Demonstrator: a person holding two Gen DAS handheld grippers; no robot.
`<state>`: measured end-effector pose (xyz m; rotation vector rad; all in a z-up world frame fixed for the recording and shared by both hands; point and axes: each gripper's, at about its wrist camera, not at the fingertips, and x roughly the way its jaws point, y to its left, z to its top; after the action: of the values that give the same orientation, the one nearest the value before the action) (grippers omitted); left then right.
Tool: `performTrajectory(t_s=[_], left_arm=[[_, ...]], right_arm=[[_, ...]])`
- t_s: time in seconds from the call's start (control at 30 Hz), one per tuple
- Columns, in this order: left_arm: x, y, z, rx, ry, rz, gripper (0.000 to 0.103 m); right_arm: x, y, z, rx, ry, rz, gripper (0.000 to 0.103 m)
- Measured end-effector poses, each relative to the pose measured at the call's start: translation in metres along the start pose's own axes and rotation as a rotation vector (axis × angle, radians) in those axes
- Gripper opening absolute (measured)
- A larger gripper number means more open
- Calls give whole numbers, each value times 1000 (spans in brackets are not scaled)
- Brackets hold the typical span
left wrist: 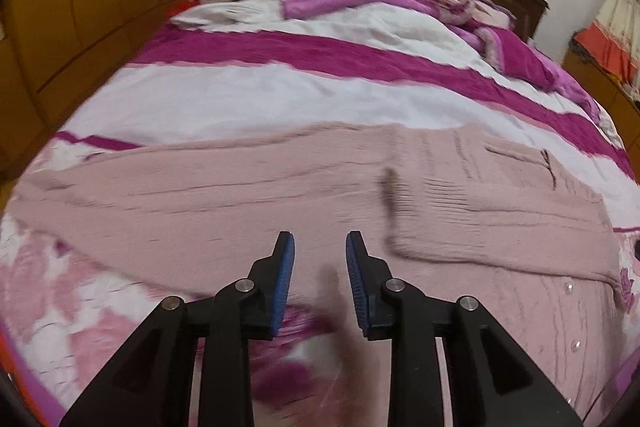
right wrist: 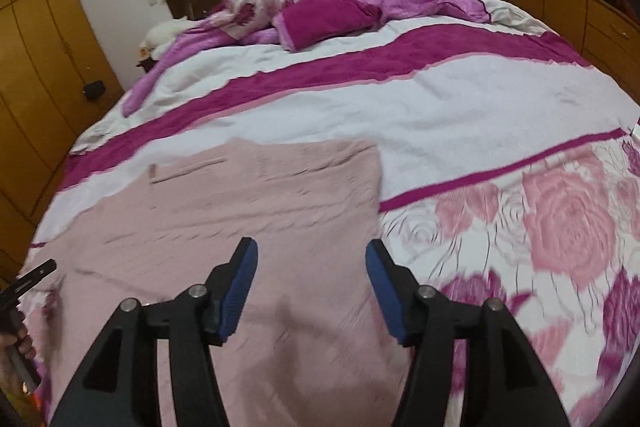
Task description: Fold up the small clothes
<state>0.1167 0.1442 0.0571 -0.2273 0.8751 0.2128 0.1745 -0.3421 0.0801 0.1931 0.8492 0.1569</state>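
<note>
Over on the left wrist view, the left gripper (left wrist: 320, 247) hangs with its jaws parted and nothing in them, above the pink knit cardigan (left wrist: 240, 195) spread on the bedspread (left wrist: 280, 99). Right wrist view: right gripper (right wrist: 311, 259) wide apart, empty too. Grabbing one layer could drag the fold crooked.

Motion blur is smearing the pink knit garment (left wrist: 280, 195) and the floral bedspread (right wrist: 560, 227) in both wrist views, so the knit's stitch pattern is not resolving. The garment's near edge is running out of frame below the right gripper (right wrist: 312, 259). A person's hand (right wrist: 16, 347) is being cut off at the right wrist view's left border, holding something dark, unidentifiable.
</note>
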Motion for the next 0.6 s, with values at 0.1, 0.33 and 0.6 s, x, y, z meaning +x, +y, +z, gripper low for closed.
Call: performTrajectory(t_s=[0.1,0.33,0.6], left_arm=[[-11,32,-4,-57,-9,15,8],[-16,113,-21,-287,15,25,9],[-2,171,-40,-508,22,26,20]], right_arm=[[-21,11,-14,1,2,24,62],[-48,35,-53,-5,6,56,66],[-45,52,-89,5,-5,30,67]])
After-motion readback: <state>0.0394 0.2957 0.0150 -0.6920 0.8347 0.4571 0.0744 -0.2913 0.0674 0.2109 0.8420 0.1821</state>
